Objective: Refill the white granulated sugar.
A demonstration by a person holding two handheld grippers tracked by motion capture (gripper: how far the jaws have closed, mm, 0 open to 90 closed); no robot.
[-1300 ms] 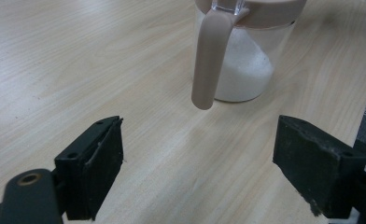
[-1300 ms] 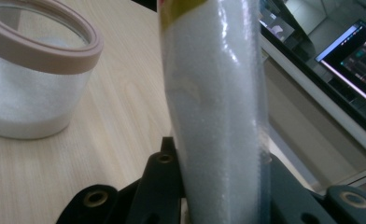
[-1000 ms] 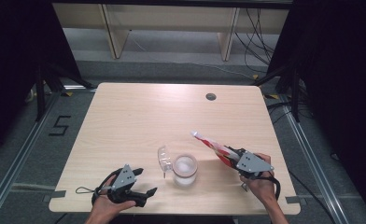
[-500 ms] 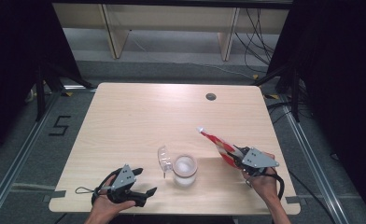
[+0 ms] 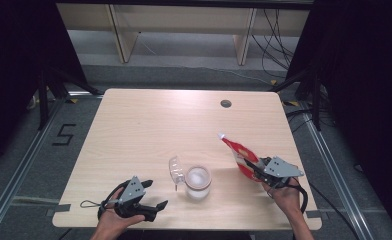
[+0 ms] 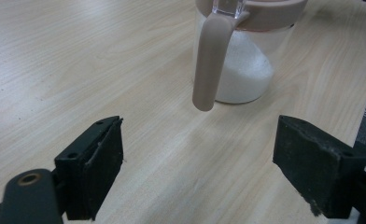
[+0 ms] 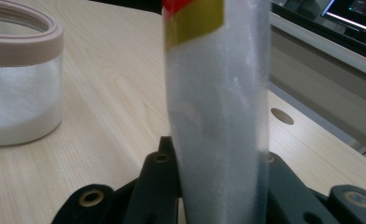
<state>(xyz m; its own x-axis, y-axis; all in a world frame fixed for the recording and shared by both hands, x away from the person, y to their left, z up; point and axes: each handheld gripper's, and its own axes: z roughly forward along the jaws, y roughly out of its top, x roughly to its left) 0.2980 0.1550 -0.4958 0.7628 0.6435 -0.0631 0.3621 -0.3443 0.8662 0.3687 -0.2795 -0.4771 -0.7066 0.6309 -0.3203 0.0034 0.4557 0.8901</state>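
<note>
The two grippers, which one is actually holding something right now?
The right gripper: its fingers are shut on the red-and-white bag of white granules. The left gripper is open and holds nothing, facing the jar.

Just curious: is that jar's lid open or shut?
Open. The jar shows white grains from above; its clear lid stands flipped up alongside.

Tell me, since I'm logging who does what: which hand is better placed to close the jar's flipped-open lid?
Left, probably. The left tongs are open, empty and aimed at the jar, lid on their side. The right tongs are shut on the bag.
</note>
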